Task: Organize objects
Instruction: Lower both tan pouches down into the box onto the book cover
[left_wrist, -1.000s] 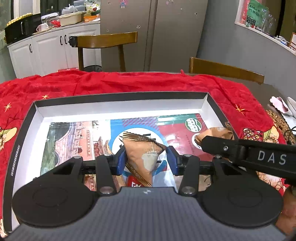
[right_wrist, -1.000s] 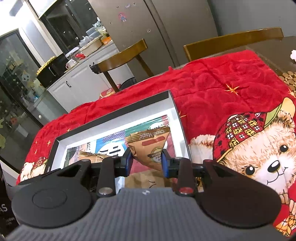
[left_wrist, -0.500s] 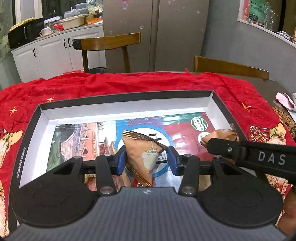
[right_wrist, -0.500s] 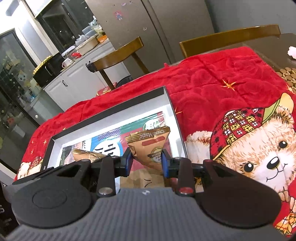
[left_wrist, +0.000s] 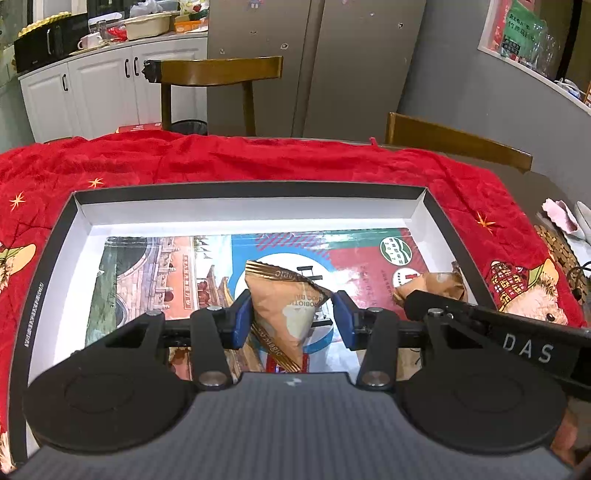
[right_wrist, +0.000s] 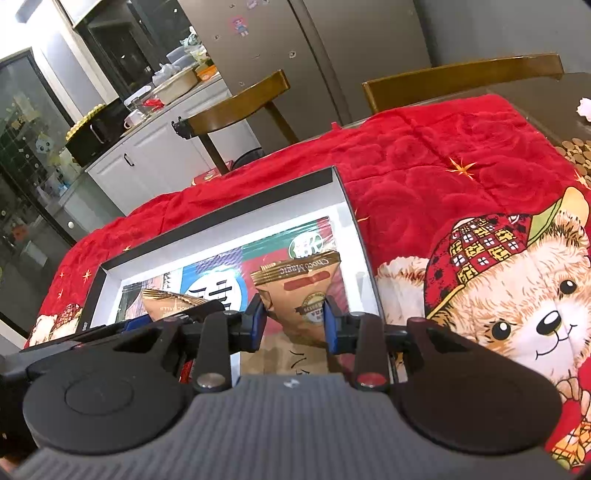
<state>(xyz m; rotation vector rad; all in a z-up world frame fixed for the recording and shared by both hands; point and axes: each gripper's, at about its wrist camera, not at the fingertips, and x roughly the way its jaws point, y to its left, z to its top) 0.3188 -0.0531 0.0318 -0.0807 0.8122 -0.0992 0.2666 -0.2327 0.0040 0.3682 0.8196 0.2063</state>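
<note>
A shallow black-rimmed box (left_wrist: 251, 192) with a white inside and a printed sheet on its floor lies on a red bear-print blanket. My left gripper (left_wrist: 293, 319) is shut on a brown triangular snack packet (left_wrist: 286, 306) held over the box middle. My right gripper (right_wrist: 293, 325) is shut on a second brown "Choco Magic" packet (right_wrist: 299, 295) near the box's right wall (right_wrist: 354, 236). The right gripper's arm (left_wrist: 491, 332) and its packet (left_wrist: 436, 284) show at the right of the left wrist view. The left packet (right_wrist: 166, 304) shows in the right wrist view.
The red blanket (right_wrist: 443, 155) covers the table. Two wooden chairs (left_wrist: 221, 74) (left_wrist: 458, 140) stand behind the far edge. A white cabinet (left_wrist: 92, 88) and grey fridge (left_wrist: 314, 55) are further back. Small items (left_wrist: 561, 221) lie on the table at the right.
Both grippers have lifted and drawn back a little with their packets; more of the box's far rim and the room behind shows. The grips have not changed.
</note>
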